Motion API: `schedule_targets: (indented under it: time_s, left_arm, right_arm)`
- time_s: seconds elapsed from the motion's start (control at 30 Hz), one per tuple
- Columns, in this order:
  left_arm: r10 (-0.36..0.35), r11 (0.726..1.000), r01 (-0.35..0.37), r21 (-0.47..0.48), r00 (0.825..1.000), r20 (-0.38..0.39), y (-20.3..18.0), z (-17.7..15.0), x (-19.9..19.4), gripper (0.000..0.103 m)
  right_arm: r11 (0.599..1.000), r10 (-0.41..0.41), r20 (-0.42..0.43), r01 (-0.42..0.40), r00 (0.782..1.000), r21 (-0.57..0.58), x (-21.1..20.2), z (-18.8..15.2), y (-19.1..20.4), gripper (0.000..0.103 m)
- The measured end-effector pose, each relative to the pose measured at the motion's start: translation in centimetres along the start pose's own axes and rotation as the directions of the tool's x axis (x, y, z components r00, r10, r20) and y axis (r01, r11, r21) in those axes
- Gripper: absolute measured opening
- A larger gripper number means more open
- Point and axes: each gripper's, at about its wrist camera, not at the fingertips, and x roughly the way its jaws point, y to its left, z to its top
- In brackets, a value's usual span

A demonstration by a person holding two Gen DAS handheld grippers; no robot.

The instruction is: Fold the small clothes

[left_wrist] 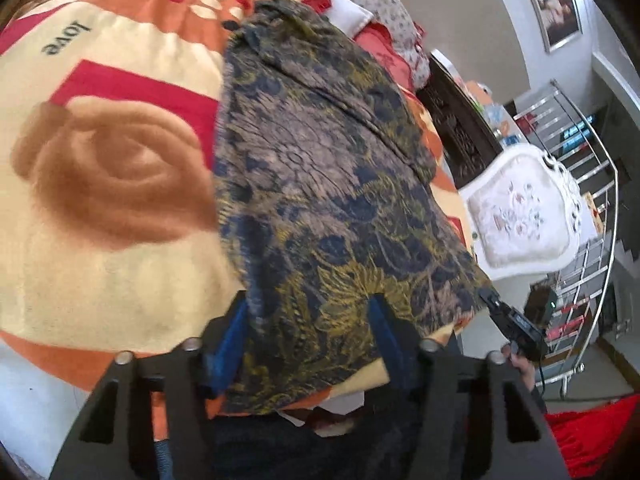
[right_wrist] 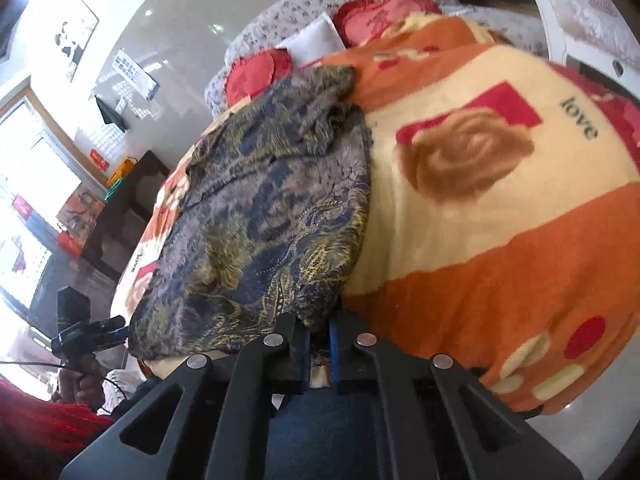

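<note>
A dark garment (left_wrist: 320, 168) with a blue, grey and yellow floral print lies spread on an orange, cream and red blanket (left_wrist: 100, 248). My left gripper (left_wrist: 308, 312) stands open at the garment's near edge, its blue pads (left_wrist: 228, 340) on either side of the cloth with a wide gap. In the right wrist view the same garment (right_wrist: 272, 208) covers the left part of the blanket (right_wrist: 480, 240). My right gripper (right_wrist: 318, 326) is shut on the garment's near right corner, and the cloth is pinched between its blue pads (right_wrist: 334, 340).
Red heart cushions (right_wrist: 256, 72) and a white pillow (right_wrist: 316, 38) lie at the far end of the bed. A dark wooden cabinet (left_wrist: 460, 128), a white chair back (left_wrist: 520, 208) and a metal stair rail (left_wrist: 588, 200) stand beside it. A red sleeve (right_wrist: 44, 428) shows low.
</note>
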Motion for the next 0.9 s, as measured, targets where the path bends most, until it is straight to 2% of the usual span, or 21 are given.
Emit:
schedule_targets:
  time_s: [0.07, 0.17, 0.3, 0.4, 0.5, 0.57, 0.67, 0.73, 0.83, 0.9]
  left_arm:
    - [0.007, 1.000, -0.006, -0.012, 1.000, 0.008, 0.3, 0.1, -0.3, 0.046]
    - [0.016, 1.000, -0.016, -0.022, 0.999, 0.030, 0.9, 0.1, -1.1, 0.046]
    - [-0.023, 0.996, 0.024, -0.087, 1.000, 0.018, 2.4, 0.0, -0.7, 0.068]
    - [-0.028, 0.995, 0.030, -0.093, 0.999, 0.025, 2.6, 0.7, 0.0, 0.071]
    - [0.010, 0.997, -0.005, -0.073, 0.998, 0.067, 2.5, 2.7, 0.7, 0.073]
    - [-0.014, 0.998, 0.019, -0.064, 0.997, 0.075, 2.9, 3.9, 1.8, 0.075]
    - [-0.074, 0.994, 0.080, -0.075, 0.994, 0.076, 2.9, 5.0, 2.5, 0.087]
    - [-0.096, 0.992, 0.100, -0.075, 0.993, 0.063, 2.8, 5.3, 2.7, 0.087]
    - [-0.172, 0.983, 0.173, -0.063, 0.985, 0.022, 2.4, 4.3, 2.5, 0.085]
    - [-0.189, 0.981, 0.189, -0.044, 0.982, -0.017, 1.8, 3.0, 2.2, 0.078]
  right_arm:
    - [1.000, -0.005, 0.006, 0.005, 1.000, -0.010, -0.5, 0.2, 0.2, 0.000]
    - [1.000, -0.011, 0.007, 0.011, 1.000, -0.010, -0.7, 0.2, 0.2, 0.000]
    - [1.000, -0.018, 0.000, 0.018, 1.000, -0.001, -0.4, -0.1, 0.1, 0.000]
    - [1.000, -0.016, -0.006, 0.016, 1.000, -0.012, -0.3, -0.1, 0.3, 0.000]
    - [1.000, -0.010, -0.006, 0.010, 1.000, -0.022, -0.2, 0.0, 0.4, 0.000]
    - [1.000, -0.010, -0.006, 0.010, 1.000, -0.023, -0.2, 0.1, 0.4, 0.000]
    - [1.000, -0.006, 0.003, 0.007, 1.000, -0.025, -0.4, 0.1, 0.5, 0.000]
    - [1.000, -0.003, 0.006, 0.003, 1.000, -0.026, -0.4, 0.0, 0.6, 0.000]
    - [1.000, 0.000, 0.001, 0.000, 1.000, -0.028, -0.2, -0.2, 0.6, 0.000]
    - [1.000, -0.002, -0.001, 0.001, 1.000, -0.027, -0.2, -0.2, 0.5, 0.000]
